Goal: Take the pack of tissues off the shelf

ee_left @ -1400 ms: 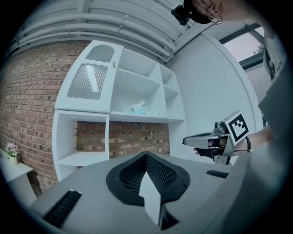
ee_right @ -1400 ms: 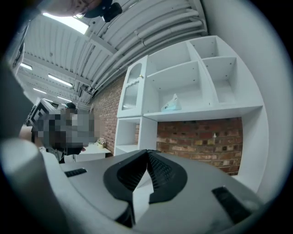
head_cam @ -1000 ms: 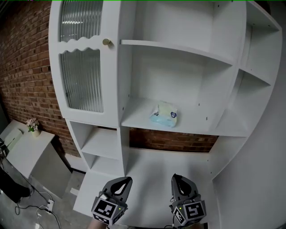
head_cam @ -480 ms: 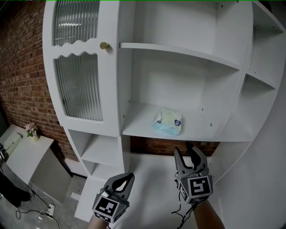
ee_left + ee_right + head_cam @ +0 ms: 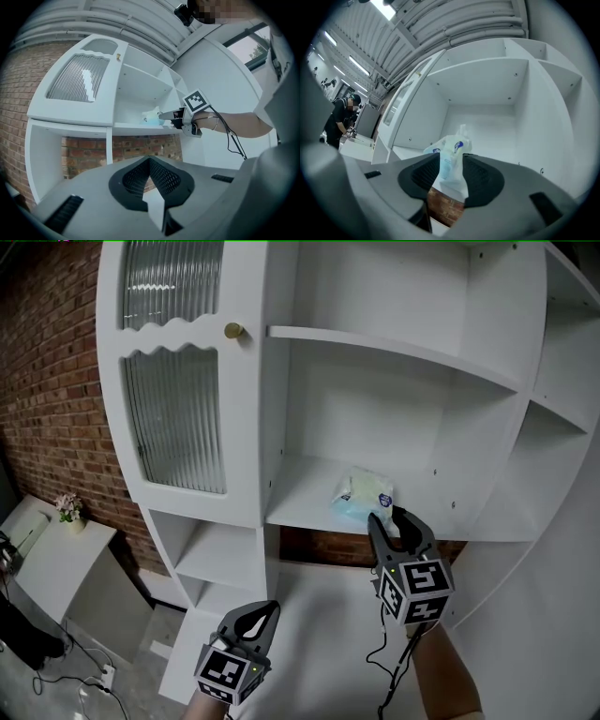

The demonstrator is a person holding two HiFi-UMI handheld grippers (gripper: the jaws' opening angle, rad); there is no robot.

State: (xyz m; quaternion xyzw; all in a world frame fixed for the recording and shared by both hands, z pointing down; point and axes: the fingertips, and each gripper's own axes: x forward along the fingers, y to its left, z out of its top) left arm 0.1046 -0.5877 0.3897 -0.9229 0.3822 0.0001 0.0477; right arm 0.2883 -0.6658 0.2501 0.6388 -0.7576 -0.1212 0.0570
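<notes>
A tall white shelf unit (image 5: 272, 409) with open compartments fills most of the head view. Its left part has a door of ribbed glass (image 5: 178, 423) with a wavy white band across it and a small brass knob (image 5: 233, 331). Behind the unit stands a red brick wall (image 5: 56, 399), and the same brick shows through a gap under the middle shelf. At the lower left is a low white table (image 5: 52, 563) with a small pot of flowers (image 5: 68, 507) on it. The floor (image 5: 122, 652) is grey, with dark cables (image 5: 56, 676) lying on it. The right gripper view shows a ribbed ceiling (image 5: 454, 18) with long bright lamps (image 5: 391, 10). The left gripper view shows a window (image 5: 253, 47).
</notes>
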